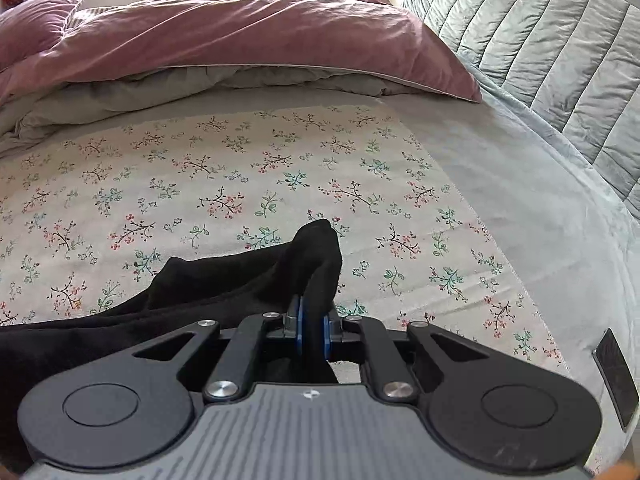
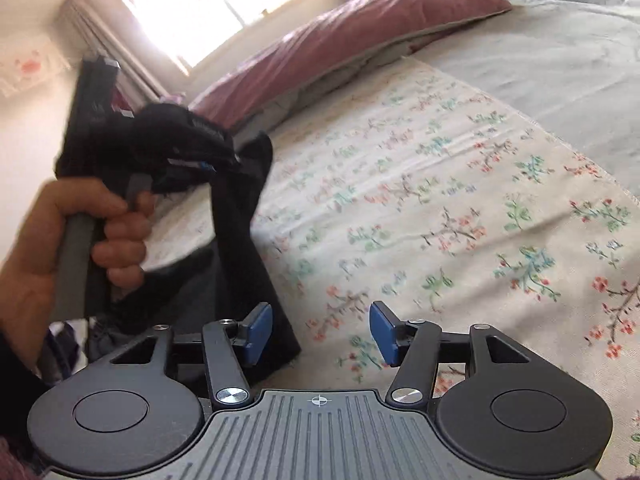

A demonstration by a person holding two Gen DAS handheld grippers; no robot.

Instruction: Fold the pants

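The left tool [image 1: 312, 330] pinches a fold of the black pants [image 1: 224, 284], lifting it off the floral sheet [image 1: 240, 168] on the bed. The right tool [image 2: 320, 334] gapes wide with nothing in it; beside it the pants, somewhat blurred, hang from the left tool in a hand [image 2: 80, 232].

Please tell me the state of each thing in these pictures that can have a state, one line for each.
Black fabric pants: pinched at one edge and lifted, the rest trailing on the bed.
Left gripper: shut on the black fabric pants.
Right gripper: open, nothing between its blue pads.
Floral printed sheet: spread flat on the bed.
Pink quilted duvet: bunched up at the far side.
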